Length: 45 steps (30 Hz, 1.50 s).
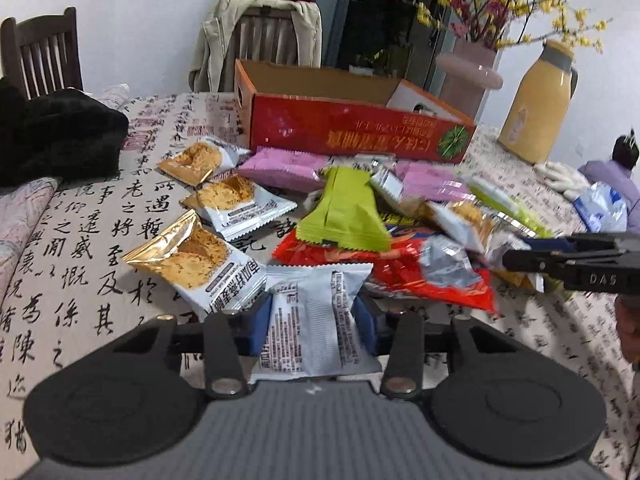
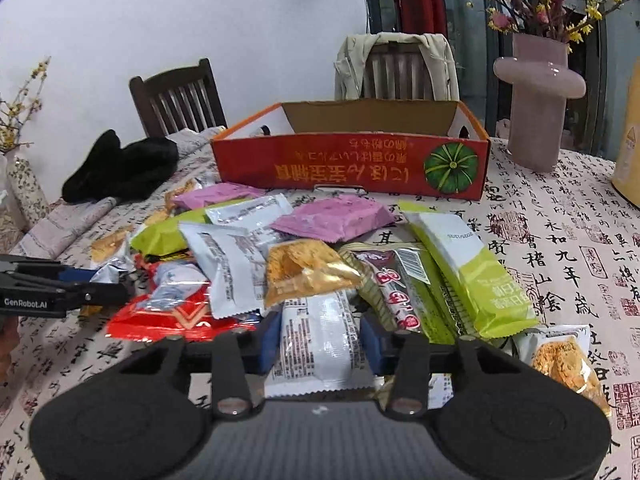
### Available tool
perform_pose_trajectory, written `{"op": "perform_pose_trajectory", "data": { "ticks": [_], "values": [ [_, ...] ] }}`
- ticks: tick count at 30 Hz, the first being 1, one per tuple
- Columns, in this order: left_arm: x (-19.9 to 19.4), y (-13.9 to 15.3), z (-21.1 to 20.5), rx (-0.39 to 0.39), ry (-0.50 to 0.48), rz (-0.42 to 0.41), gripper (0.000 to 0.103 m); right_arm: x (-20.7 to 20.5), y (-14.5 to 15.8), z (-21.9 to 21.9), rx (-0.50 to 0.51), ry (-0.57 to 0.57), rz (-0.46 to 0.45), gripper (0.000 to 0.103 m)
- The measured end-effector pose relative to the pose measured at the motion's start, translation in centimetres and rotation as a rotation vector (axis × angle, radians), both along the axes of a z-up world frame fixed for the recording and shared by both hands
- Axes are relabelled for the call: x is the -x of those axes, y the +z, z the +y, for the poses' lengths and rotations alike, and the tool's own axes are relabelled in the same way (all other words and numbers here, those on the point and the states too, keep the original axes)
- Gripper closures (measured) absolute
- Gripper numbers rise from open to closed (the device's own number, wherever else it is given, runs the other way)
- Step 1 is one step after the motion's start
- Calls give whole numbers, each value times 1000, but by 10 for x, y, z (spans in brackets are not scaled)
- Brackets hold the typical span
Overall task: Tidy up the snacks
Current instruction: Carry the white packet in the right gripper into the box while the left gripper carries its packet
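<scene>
A pile of snack packets lies on the table in front of an open red cardboard box [image 1: 352,128], also in the right wrist view [image 2: 352,160]. My left gripper [image 1: 314,316] is shut on a white packet [image 1: 316,312] at the pile's near edge. My right gripper [image 2: 320,340] is shut on another white packet [image 2: 320,344]. A lime green packet [image 1: 344,216], purple packets [image 1: 280,168] and gold-and-white packets [image 1: 196,264] lie around. The right gripper shows at the right of the left wrist view [image 1: 560,260]; the left gripper shows at the left of the right wrist view [image 2: 80,284].
A calligraphy tablecloth [image 1: 80,240] covers the table. A black garment [image 1: 52,132] lies at the left. A pink vase with flowers [image 2: 540,100] and a yellow flask [image 1: 536,104] stand behind the box. Chairs stand behind the table, one with a jacket [image 2: 396,64].
</scene>
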<state>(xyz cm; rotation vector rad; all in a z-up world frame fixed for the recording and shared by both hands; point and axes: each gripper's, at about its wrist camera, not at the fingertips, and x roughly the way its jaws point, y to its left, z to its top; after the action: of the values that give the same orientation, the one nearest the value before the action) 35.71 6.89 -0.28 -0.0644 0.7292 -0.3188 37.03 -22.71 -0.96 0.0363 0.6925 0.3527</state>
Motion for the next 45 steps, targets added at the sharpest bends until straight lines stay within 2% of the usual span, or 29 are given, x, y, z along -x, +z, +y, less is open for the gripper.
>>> {"op": "perform_pose_trajectory", "data": {
  "ticks": [10,18,26,35,45],
  "values": [
    [67,25,-14,18,41,-50,58,69,24,-13,-37,-5,-71,62],
    [123,48,-27,10,26,-97,58,130,47,-35,-51,-18,-127,62],
    [152,68,-35,19,34,-151,58,171,67,-57,-71,-49,-189,62],
    [142,82,-41,-2,31,-180,58,163,79,-73,-76,-63,-219,62],
    [83,92,-46,-23,48,-201,58,107,96,-81,-52,-62,-232,62]
  ]
}}
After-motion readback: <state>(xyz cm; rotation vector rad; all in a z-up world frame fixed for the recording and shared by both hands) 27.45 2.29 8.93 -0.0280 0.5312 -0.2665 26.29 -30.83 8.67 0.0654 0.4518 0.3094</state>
